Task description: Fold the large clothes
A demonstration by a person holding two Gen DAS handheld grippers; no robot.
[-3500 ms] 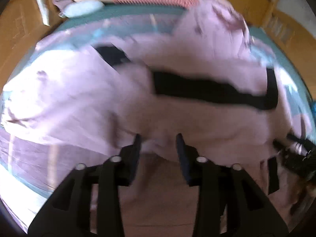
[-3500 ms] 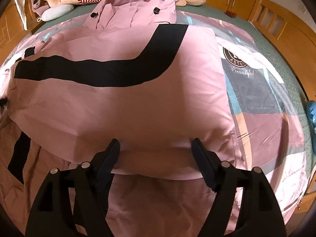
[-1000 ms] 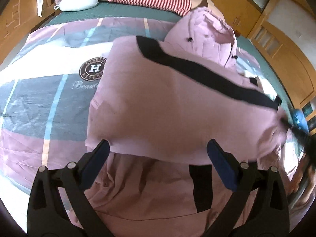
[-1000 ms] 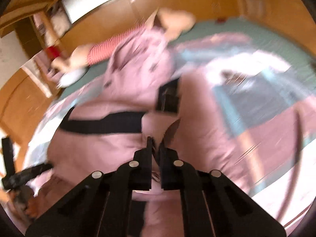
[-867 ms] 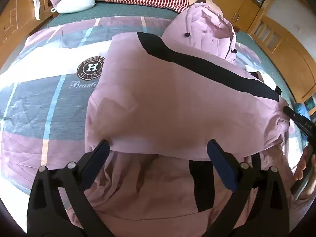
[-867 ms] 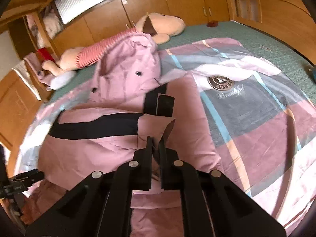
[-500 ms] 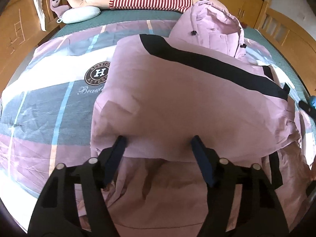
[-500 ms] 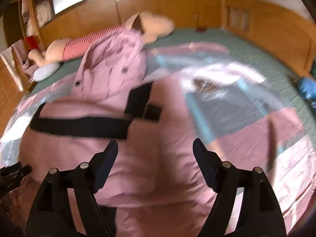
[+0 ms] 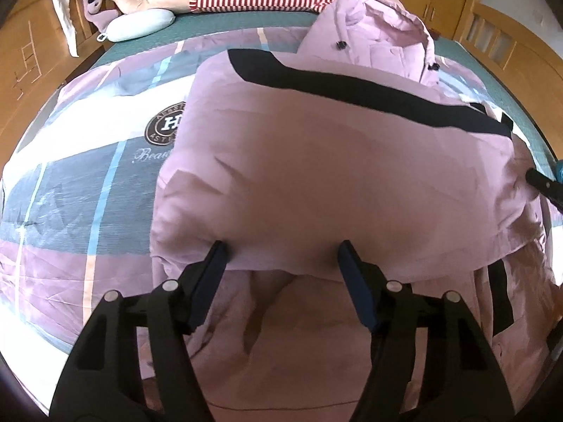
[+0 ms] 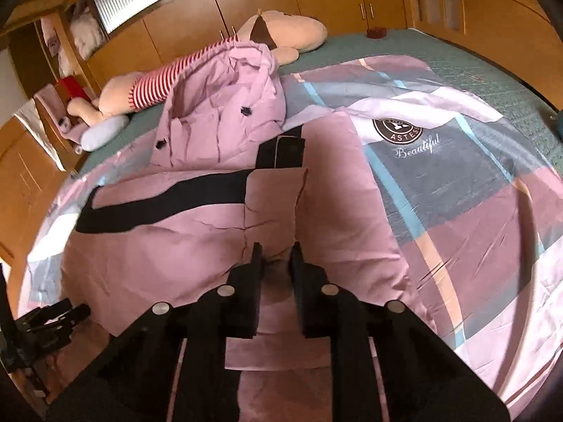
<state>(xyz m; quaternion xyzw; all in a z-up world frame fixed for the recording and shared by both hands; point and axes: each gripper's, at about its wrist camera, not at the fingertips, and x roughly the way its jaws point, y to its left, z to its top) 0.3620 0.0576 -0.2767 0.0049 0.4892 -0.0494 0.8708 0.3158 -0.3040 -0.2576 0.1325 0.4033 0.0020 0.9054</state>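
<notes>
One pink hooded jacket (image 9: 334, 176) lay spread on the bed, on top of one patchwork quilt (image 9: 81, 183) printed with a round emblem and the word "Beautiful". The jacket carried one long black stripe (image 9: 369, 95) across its folded-over upper layer, and its hood (image 10: 225, 105) pointed toward the head of the bed. Three dark buttons or snaps could be counted on the hood and collar in the right wrist view.

The left claw (image 9: 281, 256) stood partly open at the near folded edge of the jacket; its jaws had just been closing. The fold of pink cloth sat between the two pads, but whether they pressed on it could not be told. Both fingers (image 9: 207, 281) were in full view.

The right claw (image 10: 276, 256) had just been closing and stood almost shut, with a narrow gap between the jaws. A pinch of pink jacket cloth lay in that gap, at the near edge of a folded panel; the cloth puckered toward the pads, consistent with a grip.

One large plush toy (image 10: 288, 35) in a red-and-white striped top lay along the head of the bed, with one pale blue pillow (image 9: 140, 26) beside it. One green bedspread (image 10: 475, 66) showed beyond the quilt. Wooden cabinets (image 10: 316, 0) lined the wall behind.
</notes>
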